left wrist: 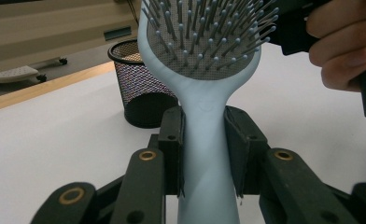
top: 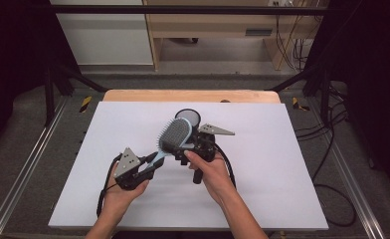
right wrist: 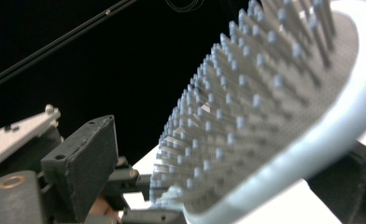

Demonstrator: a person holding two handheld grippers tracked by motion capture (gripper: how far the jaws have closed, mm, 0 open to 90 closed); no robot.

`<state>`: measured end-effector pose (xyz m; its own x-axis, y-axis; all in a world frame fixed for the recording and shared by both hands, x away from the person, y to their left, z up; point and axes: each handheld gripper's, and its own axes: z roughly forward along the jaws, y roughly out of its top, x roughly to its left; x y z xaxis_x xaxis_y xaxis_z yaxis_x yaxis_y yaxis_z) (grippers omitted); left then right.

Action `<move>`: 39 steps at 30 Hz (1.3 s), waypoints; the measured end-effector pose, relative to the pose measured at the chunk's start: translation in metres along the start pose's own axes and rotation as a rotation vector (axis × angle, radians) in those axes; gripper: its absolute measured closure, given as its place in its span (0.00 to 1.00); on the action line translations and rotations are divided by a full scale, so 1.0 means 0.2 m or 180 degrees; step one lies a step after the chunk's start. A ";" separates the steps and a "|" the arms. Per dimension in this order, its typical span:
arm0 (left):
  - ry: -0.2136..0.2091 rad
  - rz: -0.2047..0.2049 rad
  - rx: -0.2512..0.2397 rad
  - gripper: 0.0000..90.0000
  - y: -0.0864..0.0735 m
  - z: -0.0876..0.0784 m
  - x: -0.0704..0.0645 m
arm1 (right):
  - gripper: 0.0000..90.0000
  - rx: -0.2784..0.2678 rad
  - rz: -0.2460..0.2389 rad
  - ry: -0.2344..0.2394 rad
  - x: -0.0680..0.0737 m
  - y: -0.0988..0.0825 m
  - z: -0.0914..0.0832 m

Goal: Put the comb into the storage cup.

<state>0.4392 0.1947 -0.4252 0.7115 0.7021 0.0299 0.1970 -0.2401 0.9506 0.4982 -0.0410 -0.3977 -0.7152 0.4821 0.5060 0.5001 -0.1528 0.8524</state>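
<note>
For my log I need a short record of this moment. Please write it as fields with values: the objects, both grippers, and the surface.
object held: light blue hairbrush, bristles up, lifted above the table
left gripper: shut on the hairbrush handle
right gripper: at the brush head; open or shut unclear
other object: black mesh cup, upright, behind the brush
surface: white table

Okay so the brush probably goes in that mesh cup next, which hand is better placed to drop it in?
Left, probably. The left gripper is shut on the handle of the pale blue paddle hairbrush, which points toward the black wire-mesh cup. The right gripper sits beside the brush head, jaws open around it without clamping.
</note>
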 end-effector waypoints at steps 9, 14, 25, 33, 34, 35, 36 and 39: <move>0.0025 0.0024 -0.0067 0.77 -0.01 0.00 0.00 | 0.29 0.0050 0.0069 -0.0030 -0.02 0.02 0.01; 0.0029 0.0030 -0.0049 0.77 -0.02 0.01 0.00 | 0.39 0.0082 0.0073 -0.0065 -0.02 0.02 0.02; 0.0144 -0.0025 0.0016 0.77 -0.06 0.05 -0.01 | 0.54 0.0048 0.0022 -0.0080 0.02 0.01 0.02; 0.0190 -0.0077 0.0013 0.77 -0.06 0.05 0.00 | 0.59 0.0008 -0.0039 -0.0115 0.06 0.02 0.03; 0.0193 -0.0100 0.0012 0.77 -0.06 0.05 0.00 | 0.59 0.0026 -0.0066 -0.0122 0.06 0.02 0.04; 0.0188 -0.0119 0.0021 0.77 -0.07 0.05 0.01 | 0.60 0.0041 -0.0080 -0.0134 0.07 0.02 0.05; 0.0202 -0.0124 0.0027 0.77 -0.07 0.05 0.01 | 0.60 0.0052 -0.0101 -0.0147 0.08 0.01 0.05; 0.0237 -0.0113 0.0007 0.77 -0.06 0.04 0.02 | 0.60 0.0019 -0.0149 -0.0160 0.09 0.01 0.07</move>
<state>0.4445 0.1946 -0.4397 0.6519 0.7580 0.0193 0.2227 -0.2157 0.9507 0.4934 -0.0211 -0.3880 -0.7126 0.5313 0.4581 0.4696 -0.1239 0.8741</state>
